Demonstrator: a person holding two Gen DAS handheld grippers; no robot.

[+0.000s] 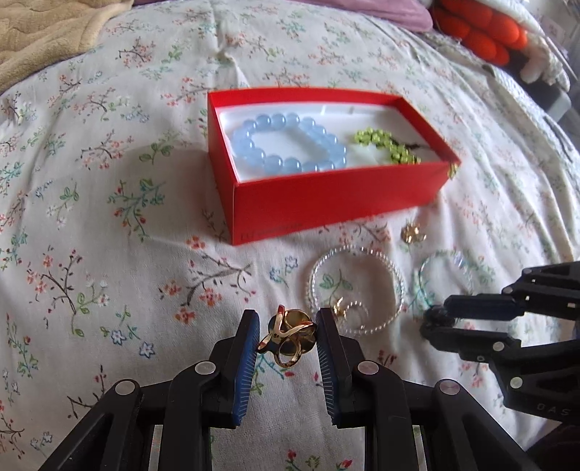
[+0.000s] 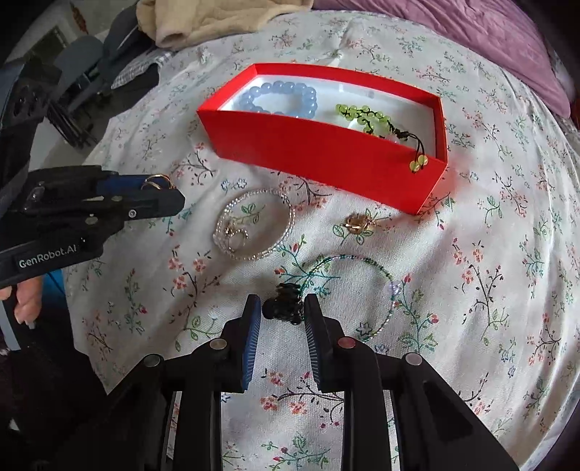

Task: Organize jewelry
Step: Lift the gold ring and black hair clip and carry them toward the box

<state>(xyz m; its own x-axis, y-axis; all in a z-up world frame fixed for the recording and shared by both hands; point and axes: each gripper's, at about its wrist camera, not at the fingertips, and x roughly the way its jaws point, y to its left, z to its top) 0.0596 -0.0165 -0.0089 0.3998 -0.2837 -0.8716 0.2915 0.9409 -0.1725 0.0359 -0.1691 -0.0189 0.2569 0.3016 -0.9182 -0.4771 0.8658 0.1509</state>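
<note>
A red box (image 1: 326,197) (image 2: 319,152) lies on the floral bedspread and holds a blue bead bracelet (image 1: 286,145) (image 2: 282,98) and a green bead bracelet (image 1: 388,145) (image 2: 366,116). My left gripper (image 1: 288,335) (image 2: 159,188) is shut on a gold ring cluster (image 1: 288,337) (image 2: 157,181), held just above the cloth. My right gripper (image 2: 282,308) (image 1: 435,319) is shut on a small black bead piece (image 2: 284,304). A clear bead bracelet (image 1: 355,286) (image 2: 253,224), a thin green-blue bracelet (image 2: 348,290) (image 1: 449,271) and a small gold piece (image 1: 413,232) (image 2: 357,223) lie on the cloth.
A beige blanket (image 1: 47,32) lies at the far left and a purple cloth (image 2: 471,40) at the back. An orange soft toy (image 1: 478,29) sits at the far right. The bed's left edge drops to dark objects (image 2: 79,72) on the floor.
</note>
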